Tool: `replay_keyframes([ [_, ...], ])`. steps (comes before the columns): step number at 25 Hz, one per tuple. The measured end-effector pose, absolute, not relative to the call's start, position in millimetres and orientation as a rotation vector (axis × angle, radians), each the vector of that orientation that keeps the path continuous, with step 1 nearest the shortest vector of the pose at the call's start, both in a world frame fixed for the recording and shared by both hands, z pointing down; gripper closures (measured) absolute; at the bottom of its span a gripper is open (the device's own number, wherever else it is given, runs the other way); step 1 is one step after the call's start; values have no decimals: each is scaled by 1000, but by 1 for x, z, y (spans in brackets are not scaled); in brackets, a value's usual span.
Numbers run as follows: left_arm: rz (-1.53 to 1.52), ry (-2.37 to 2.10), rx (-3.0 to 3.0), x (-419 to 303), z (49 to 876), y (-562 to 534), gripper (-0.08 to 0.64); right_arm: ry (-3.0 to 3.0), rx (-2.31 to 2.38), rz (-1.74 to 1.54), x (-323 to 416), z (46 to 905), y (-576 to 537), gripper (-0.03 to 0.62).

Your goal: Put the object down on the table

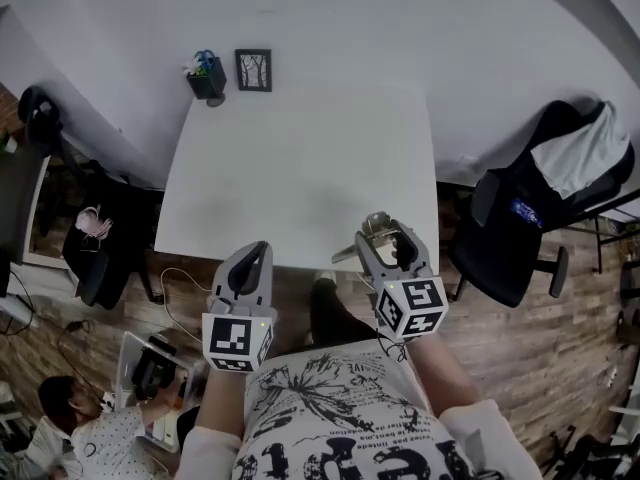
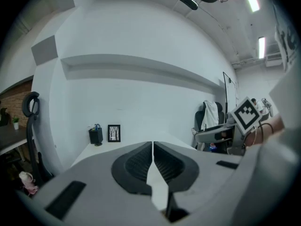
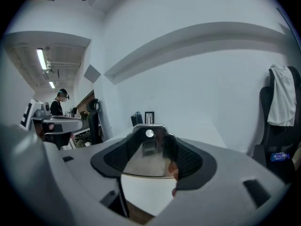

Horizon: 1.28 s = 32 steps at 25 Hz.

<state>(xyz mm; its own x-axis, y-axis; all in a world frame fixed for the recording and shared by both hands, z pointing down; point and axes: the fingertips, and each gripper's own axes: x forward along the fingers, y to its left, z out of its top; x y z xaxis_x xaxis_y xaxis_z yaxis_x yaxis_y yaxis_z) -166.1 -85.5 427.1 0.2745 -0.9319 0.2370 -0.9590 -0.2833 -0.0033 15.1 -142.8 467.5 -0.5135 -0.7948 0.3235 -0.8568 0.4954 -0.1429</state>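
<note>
My right gripper [image 1: 385, 232] is shut on a shiny metal object [image 1: 374, 229], held over the front right edge of the white table [image 1: 300, 158]. In the right gripper view the metal object [image 3: 149, 150] is a flat reflective piece with a round hole near its top, clamped between the jaws of the right gripper [image 3: 149, 142]. My left gripper [image 1: 258, 252] hovers just off the table's front edge. Its jaws are pressed together with nothing between them, as the left gripper view shows of the left gripper [image 2: 153, 149].
A dark pen holder [image 1: 207, 78] and a small framed picture [image 1: 253, 70] stand at the table's far left edge. A black office chair [image 1: 530, 218] with a white cloth is on the right, another chair [image 1: 100, 243] on the left. A person [image 1: 70, 418] sits at the lower left.
</note>
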Motion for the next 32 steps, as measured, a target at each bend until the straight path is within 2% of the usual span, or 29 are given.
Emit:
replay_keyframes([
  [14,349,-1738,2421,-185,447,-257,548,-2353,1323,591,-19,539,-296,311],
  [32,349,-1545,2438,-234,495,-324,548,-1969,1301,723,-50,661,-342,311],
])
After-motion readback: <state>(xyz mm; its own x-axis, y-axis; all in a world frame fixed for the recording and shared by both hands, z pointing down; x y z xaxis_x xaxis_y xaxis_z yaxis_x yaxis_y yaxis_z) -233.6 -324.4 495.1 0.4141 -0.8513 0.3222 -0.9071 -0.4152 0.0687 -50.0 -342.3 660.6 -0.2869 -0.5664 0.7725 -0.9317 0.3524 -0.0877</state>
